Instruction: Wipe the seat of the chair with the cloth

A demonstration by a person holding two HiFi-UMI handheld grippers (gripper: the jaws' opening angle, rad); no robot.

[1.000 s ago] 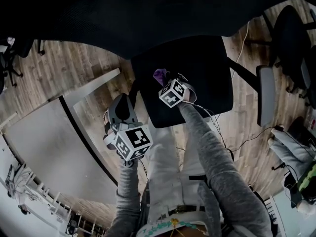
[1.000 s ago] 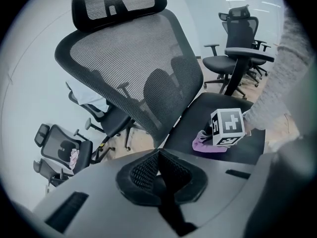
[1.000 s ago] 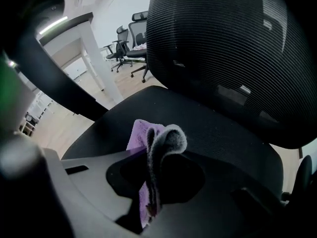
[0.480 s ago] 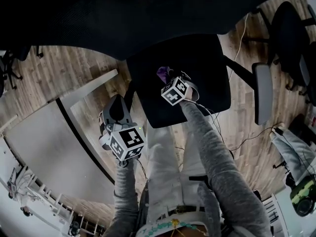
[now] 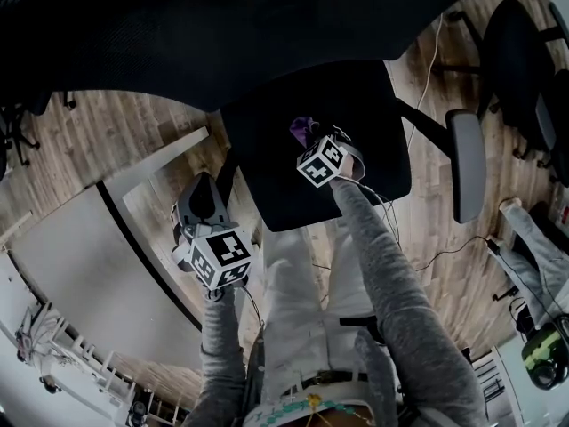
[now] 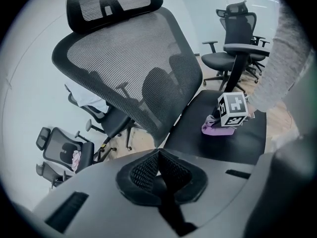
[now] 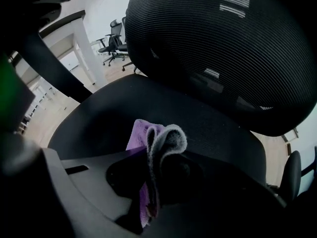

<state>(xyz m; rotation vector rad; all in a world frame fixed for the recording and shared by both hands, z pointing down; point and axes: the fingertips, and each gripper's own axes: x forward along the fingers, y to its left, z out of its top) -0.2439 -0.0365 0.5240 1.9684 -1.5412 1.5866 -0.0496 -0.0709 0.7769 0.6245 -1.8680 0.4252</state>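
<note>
The black chair seat [image 5: 360,127] lies below me, with its mesh backrest [image 6: 129,68] rising behind it. A purple and grey cloth [image 5: 300,131] rests on the seat near its middle. My right gripper [image 5: 308,142] is shut on this cloth [image 7: 156,143], pressing it down onto the seat [image 7: 114,108]. My left gripper [image 5: 203,194] hangs off the seat's left side, above the wooden floor. Its jaws [image 6: 159,171] are shut with nothing between them. From there I see the cloth [image 6: 214,129] under the right gripper's marker cube [image 6: 233,109].
The chair's right armrest [image 5: 467,163] sticks out beside the seat. A white desk top [image 5: 80,265] fills the lower left. Other office chairs [image 5: 524,69] stand at the far right, and cables [image 5: 444,247] run over the floor. My legs stand just in front of the seat.
My right gripper has slid the cloth a little right and farther back on the seat. My left gripper has drifted slightly left, away from the seat.
</note>
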